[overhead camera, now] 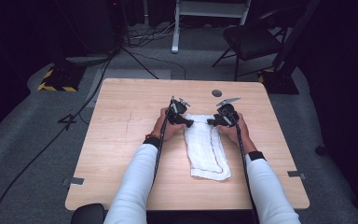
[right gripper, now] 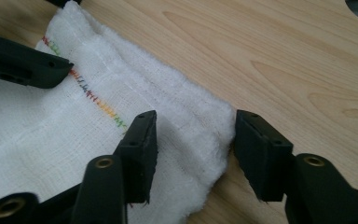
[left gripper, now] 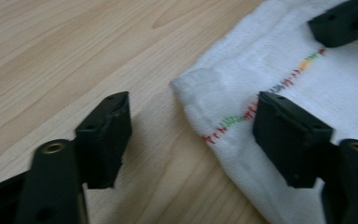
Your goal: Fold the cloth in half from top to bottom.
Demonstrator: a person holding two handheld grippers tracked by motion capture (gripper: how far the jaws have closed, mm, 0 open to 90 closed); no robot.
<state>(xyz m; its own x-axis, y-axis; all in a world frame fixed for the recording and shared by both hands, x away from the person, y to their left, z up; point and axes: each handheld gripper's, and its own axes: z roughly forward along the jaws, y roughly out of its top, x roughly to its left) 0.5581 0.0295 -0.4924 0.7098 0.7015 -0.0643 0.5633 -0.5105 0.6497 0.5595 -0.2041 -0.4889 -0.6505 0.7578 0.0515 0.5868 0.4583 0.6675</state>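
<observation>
A white folded cloth [overhead camera: 208,151] with a stitched multi-coloured line lies lengthwise in the middle of the wooden table [overhead camera: 121,140]. Both grippers are at its far end. My left gripper [overhead camera: 190,123] is open at the far left corner. In the left gripper view, the left gripper [left gripper: 196,135] straddles that corner of the cloth [left gripper: 242,79], one jaw over bare wood and the other over the fabric. My right gripper [overhead camera: 210,122] is open at the far right corner. In the right gripper view, the right gripper [right gripper: 196,149] has the edge of the cloth [right gripper: 182,116] between its jaws.
A small grey round cap [overhead camera: 216,93] is set into the table beyond the grippers. Tape pieces mark the left [overhead camera: 76,180] and right [overhead camera: 296,174] table edges. A black chair [overhead camera: 251,39] and cables [overhead camera: 74,116] are on the grey floor behind.
</observation>
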